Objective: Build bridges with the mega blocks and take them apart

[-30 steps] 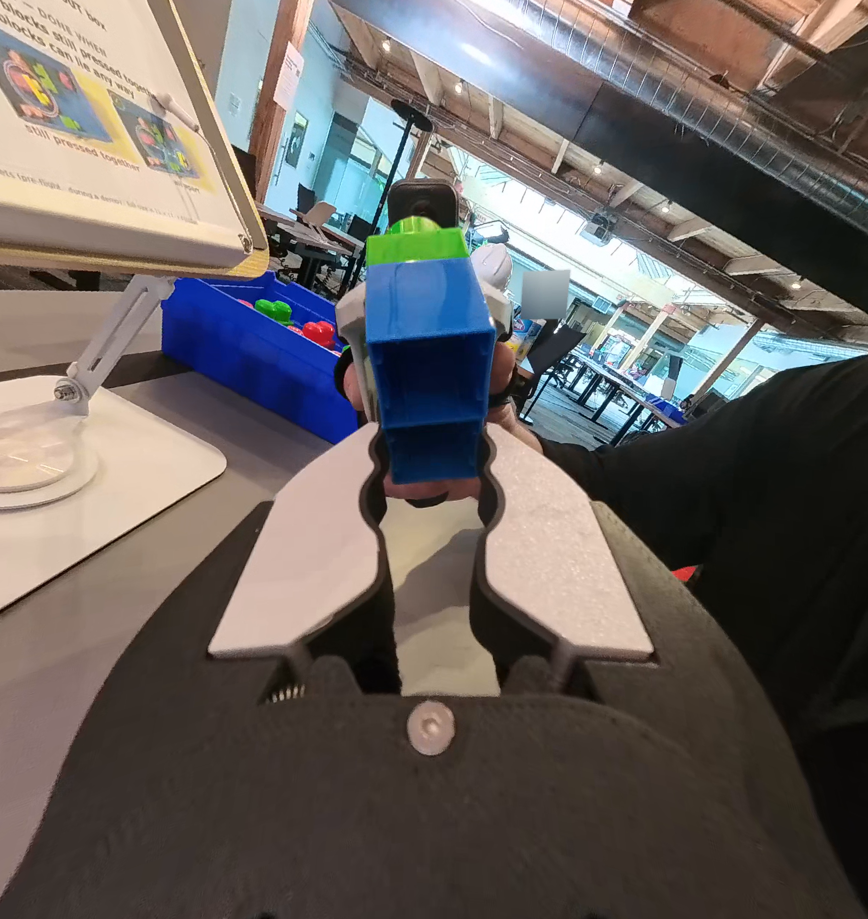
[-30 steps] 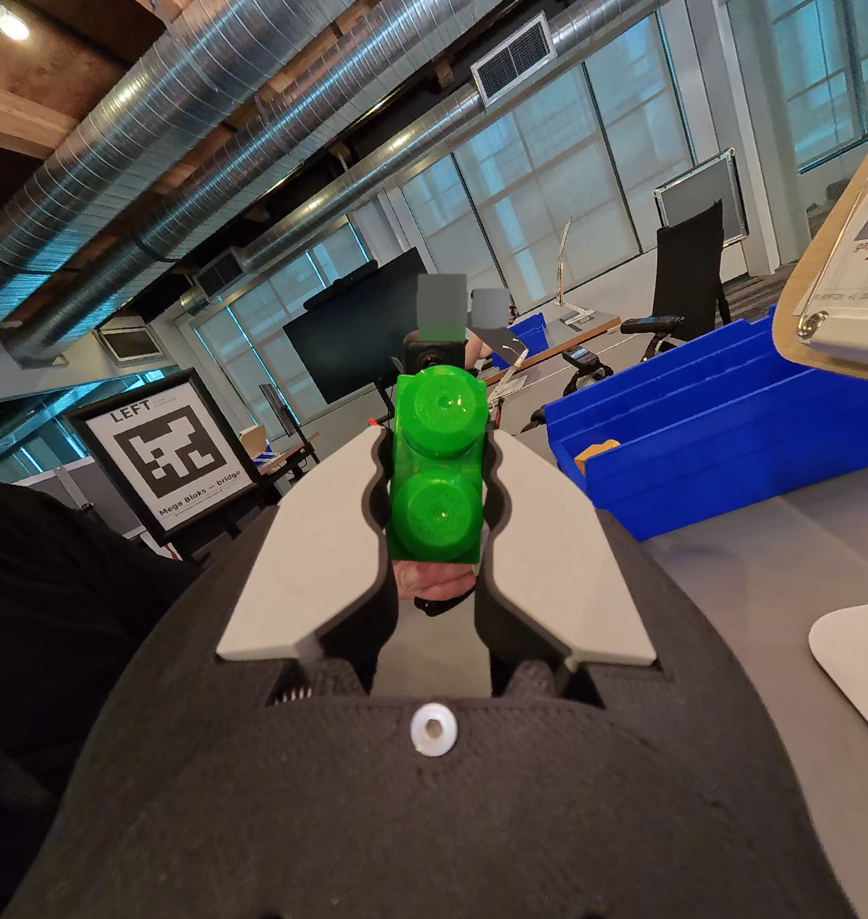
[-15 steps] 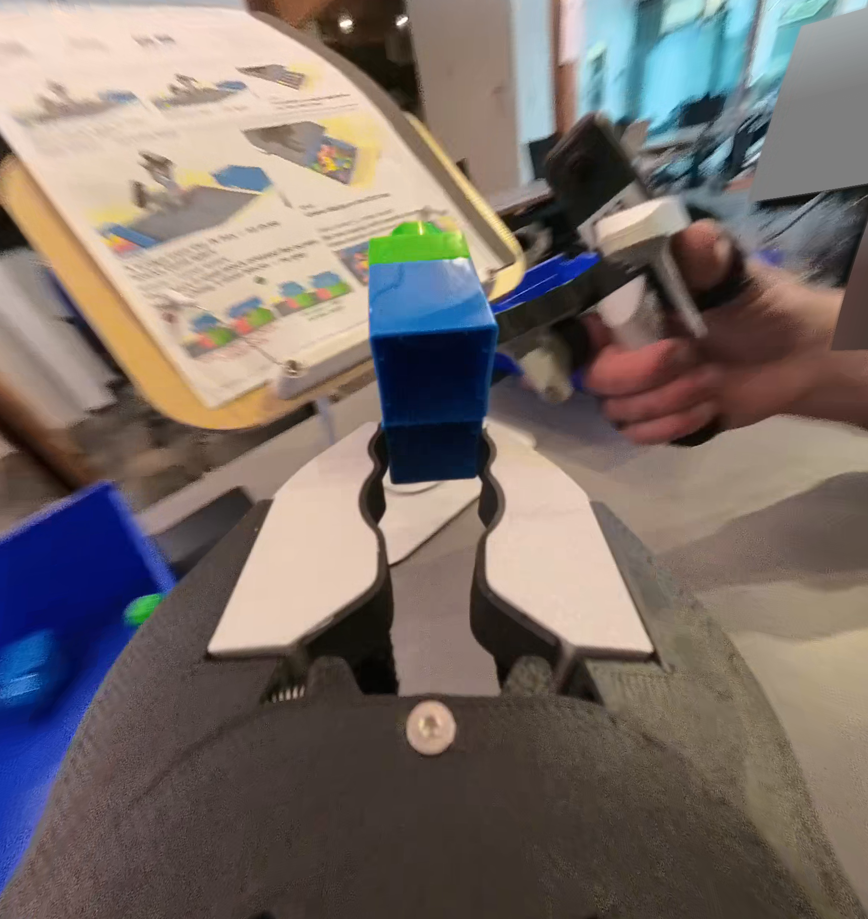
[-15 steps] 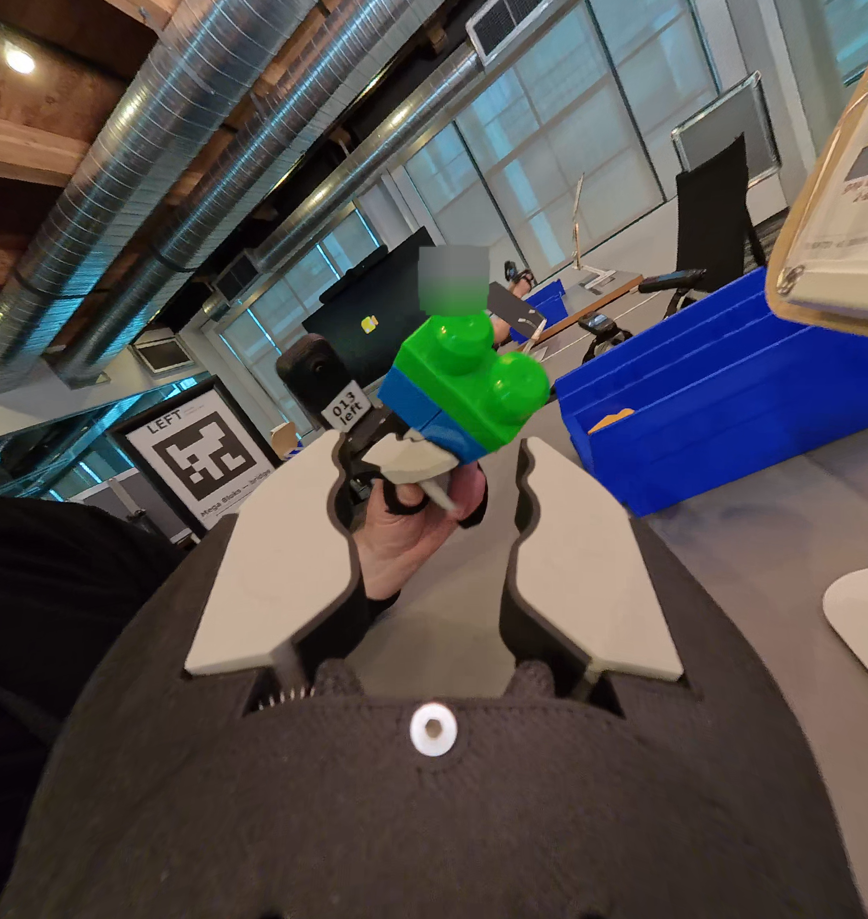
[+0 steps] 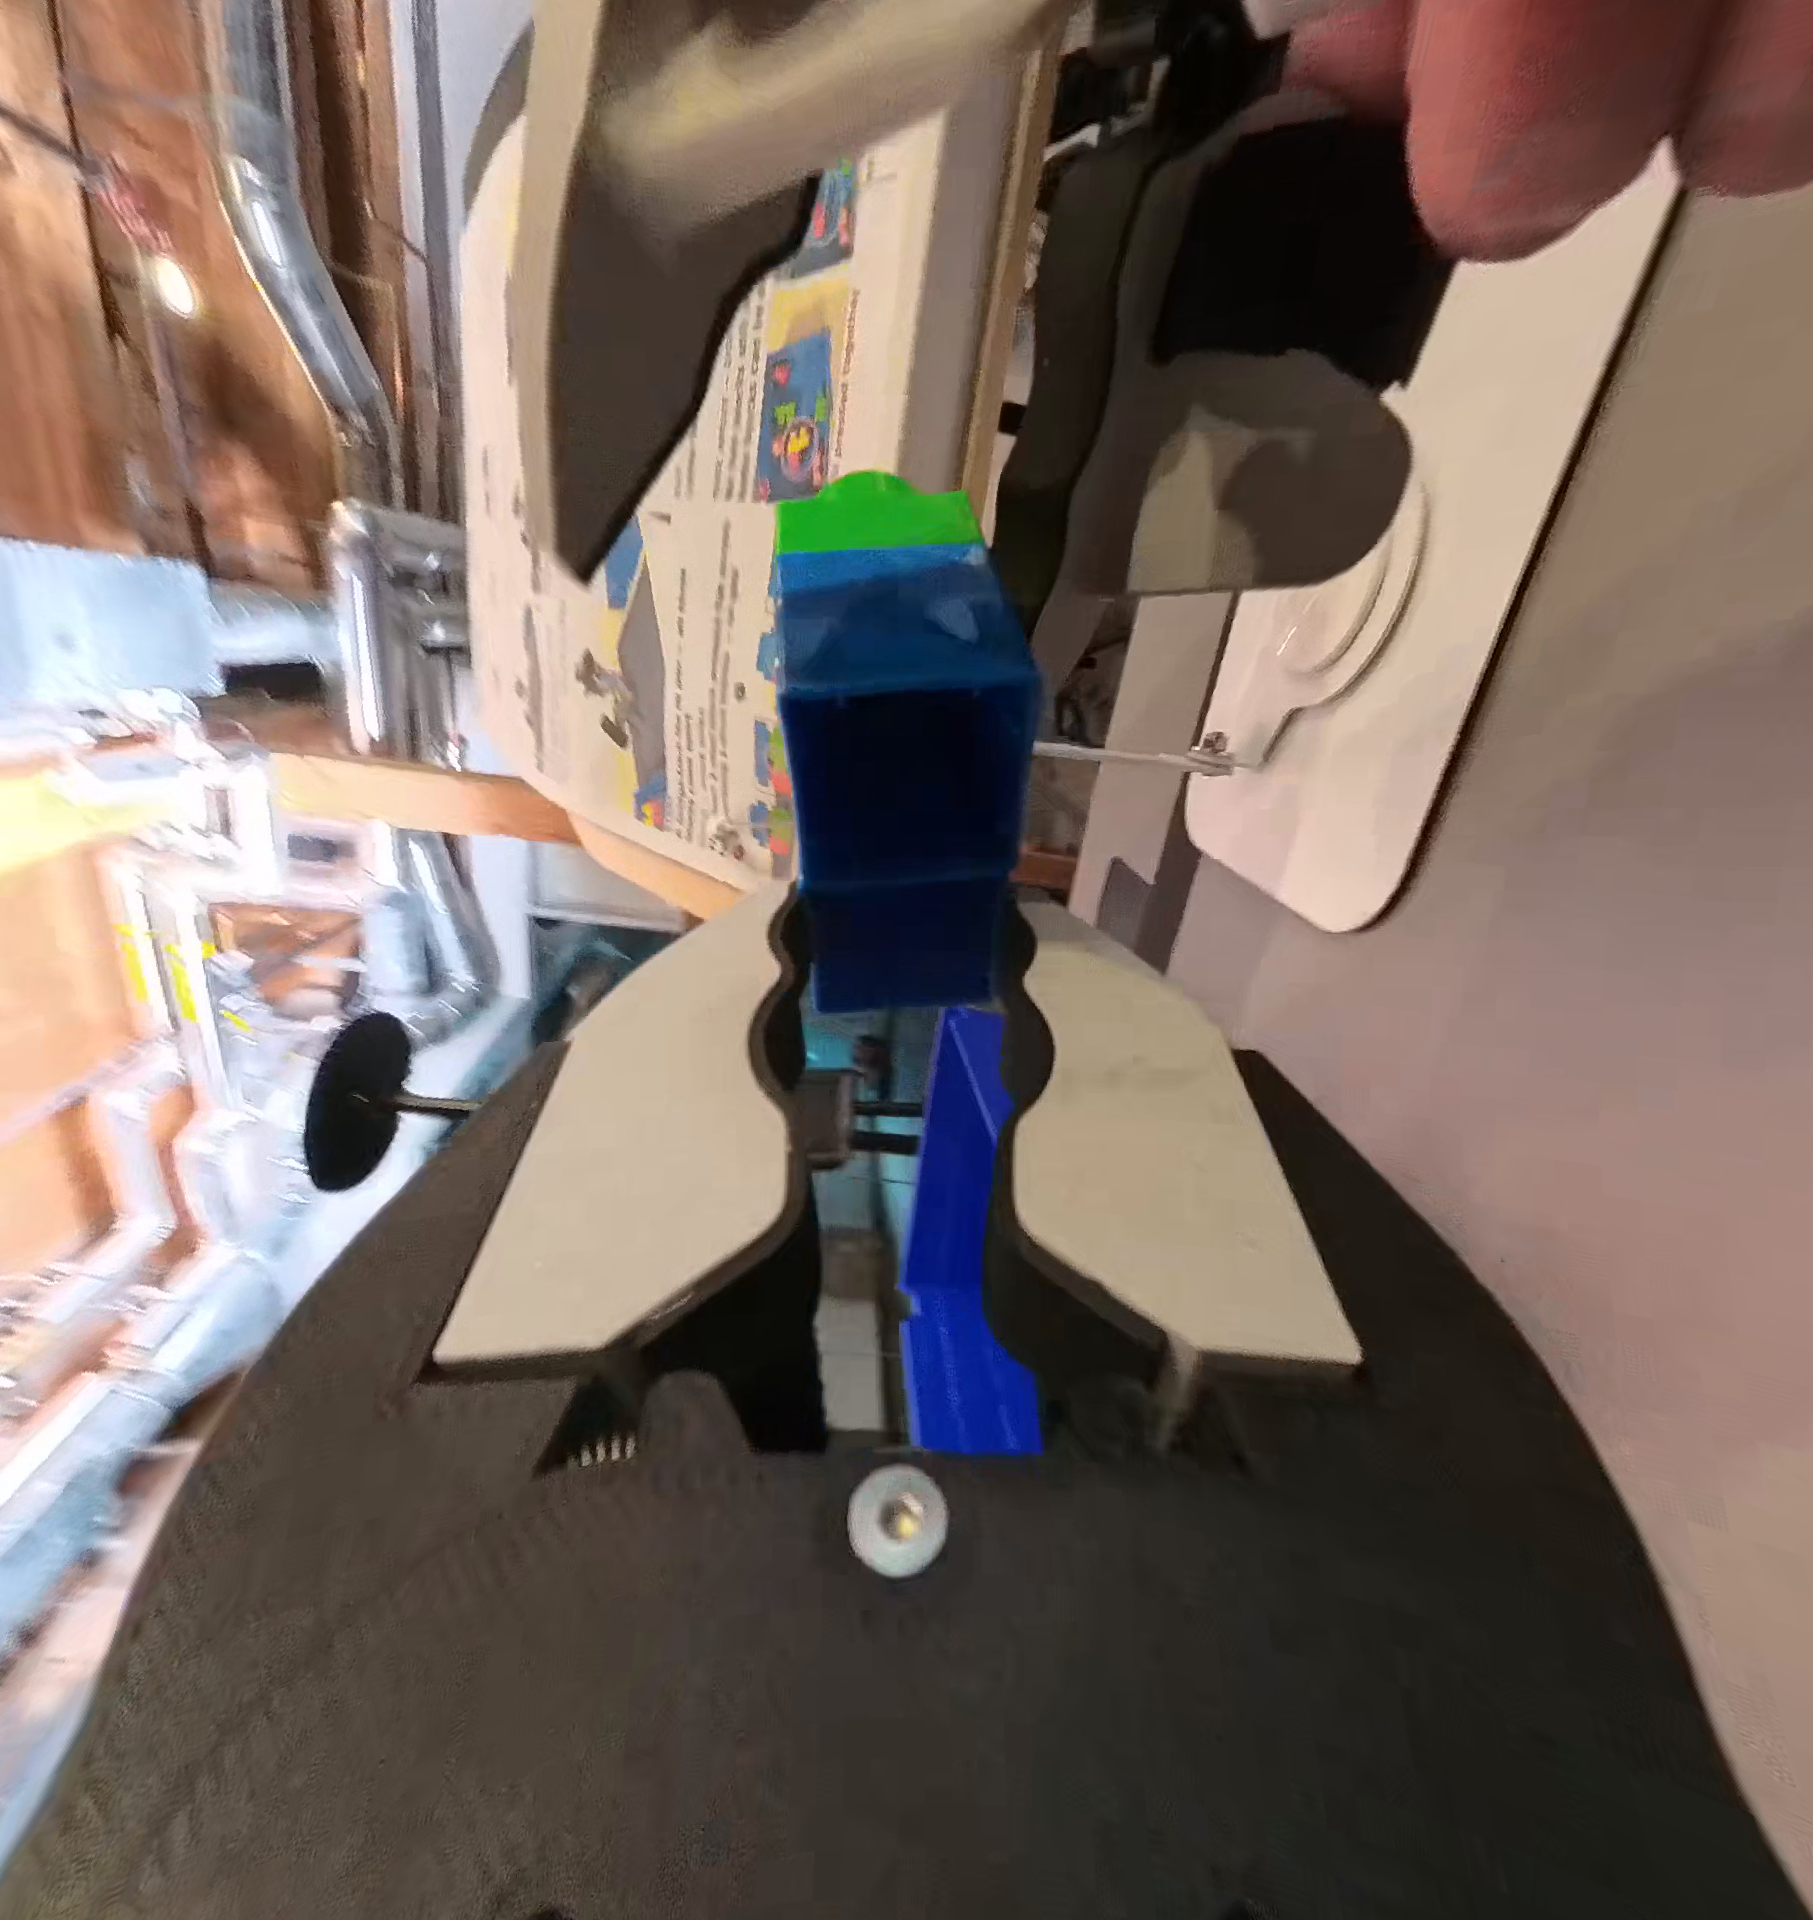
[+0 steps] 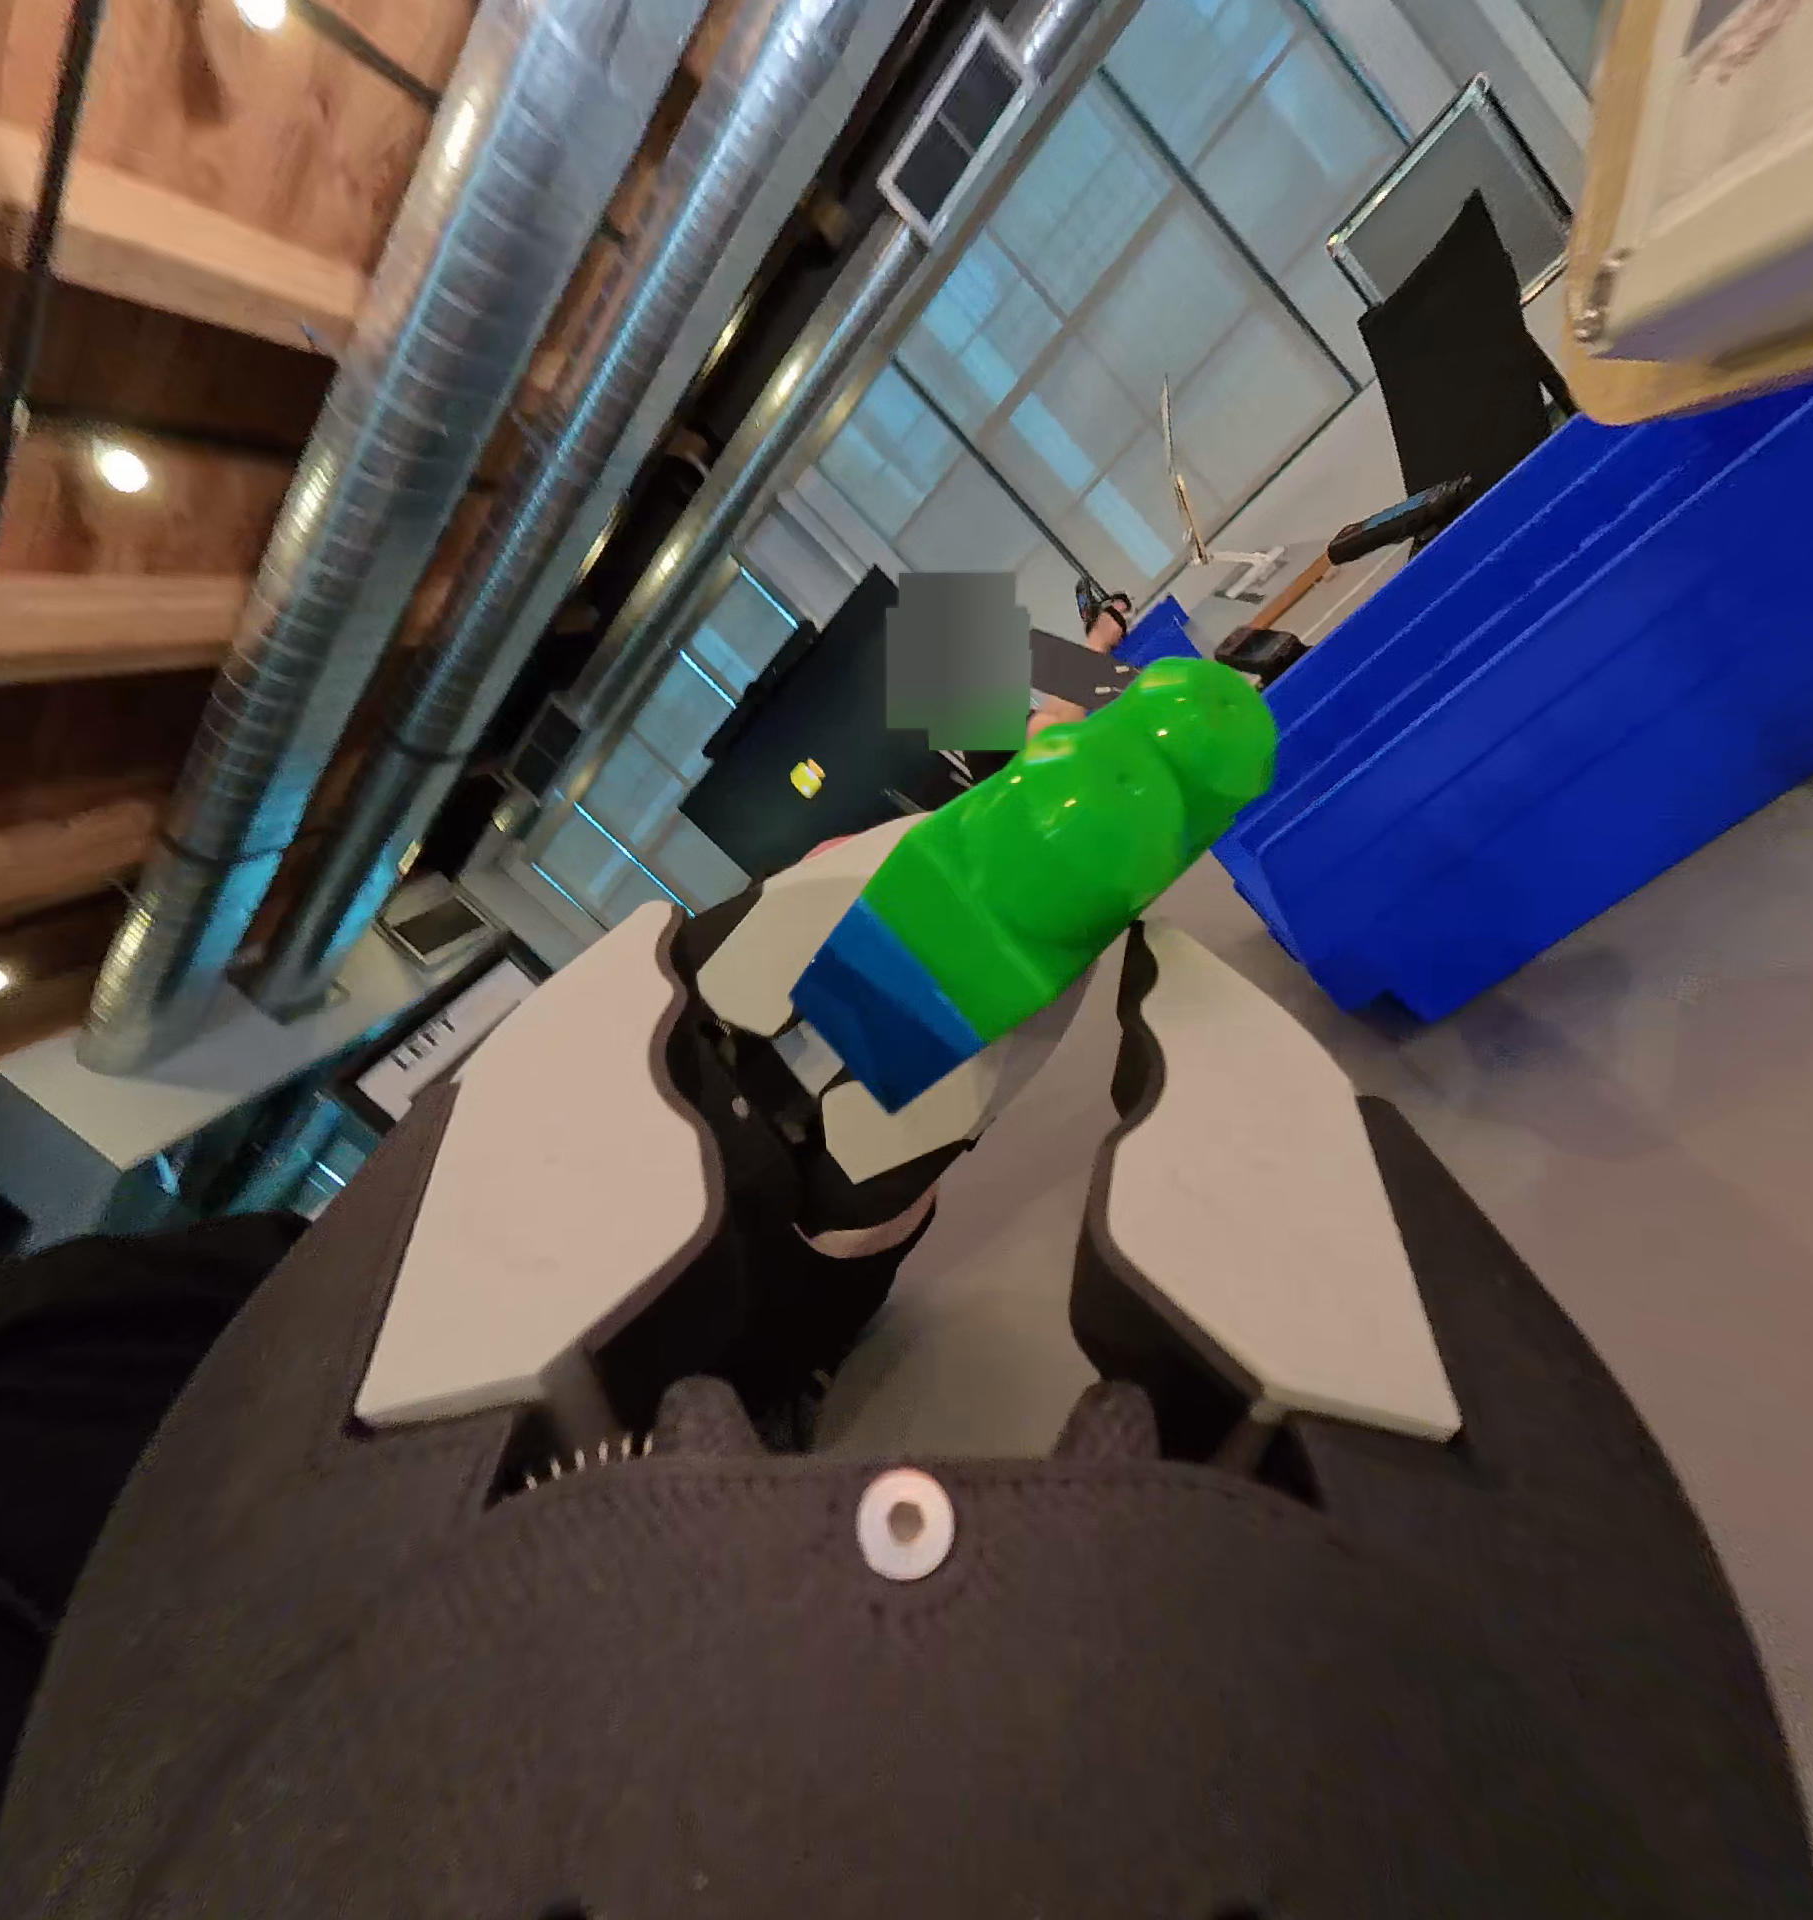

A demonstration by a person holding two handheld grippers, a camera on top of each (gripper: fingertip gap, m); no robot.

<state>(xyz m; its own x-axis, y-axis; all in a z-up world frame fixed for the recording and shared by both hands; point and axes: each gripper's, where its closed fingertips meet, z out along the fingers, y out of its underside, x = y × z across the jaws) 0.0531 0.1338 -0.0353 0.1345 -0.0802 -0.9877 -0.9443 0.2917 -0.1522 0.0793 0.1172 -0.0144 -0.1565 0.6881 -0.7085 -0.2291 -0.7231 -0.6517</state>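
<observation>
open-plan office: exposed ducts point(image 6: 528, 343), desks, chair point(image 6: 1453, 353)

Bright daylight from large windows point(image 6: 1120, 343) and ceiling spotlights point(image 6: 123, 470) lights both views, with heavy motion blur in the left wrist view and fisheye bending at the edges.

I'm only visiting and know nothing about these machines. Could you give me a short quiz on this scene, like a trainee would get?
1. True or false: the left hand-held gripper grips a blue block with a green block stuck on its far end.
2. The right hand-held gripper is: A) clamped on the green block, B) open, C) out of view.
3. Fill in: the bin beside the blocks is coloured ____.

Key: 1 true; 2 B; 3 blue.
</observation>
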